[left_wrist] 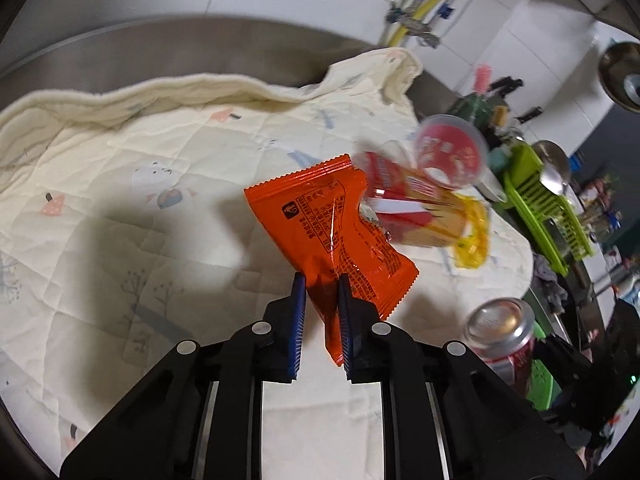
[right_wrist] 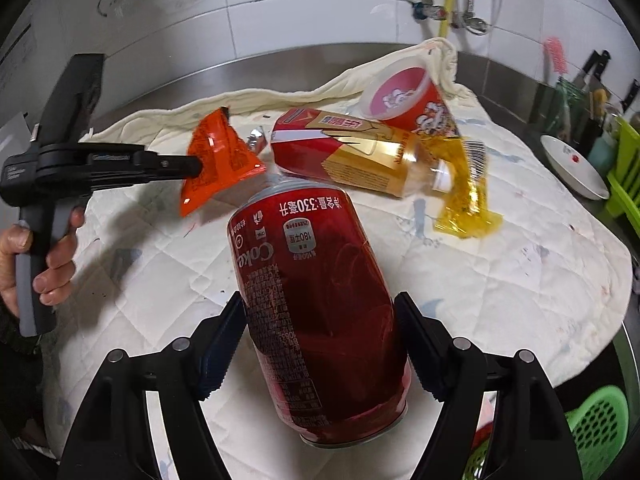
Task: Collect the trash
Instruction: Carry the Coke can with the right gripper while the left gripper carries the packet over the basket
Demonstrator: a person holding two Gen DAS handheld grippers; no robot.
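Red can (right_wrist: 320,312) points away, tilted left, clamped by right gripper (right_wrist: 320,340) fingers; left gripper (left_wrist: 322,280) fingers pinch orange wrapper (left_wrist: 332,232) narrowly.

I see open quilted cream cloth (left_wrist: 120,208) left of my left gripper (left_wrist: 322,280). Ahead-right is blocked: a red-and-gold plastic bottle (right_wrist: 360,152), a red paper cup (right_wrist: 404,92) and a yellow cellophane wrapper (right_wrist: 468,208) cluster together. A green dish rack (left_wrist: 540,208) walls the right edge.

White tiled wall (right_wrist: 320,12) behind a steel counter (right_wrist: 200,76) under a quilted cloth (right_wrist: 500,280).
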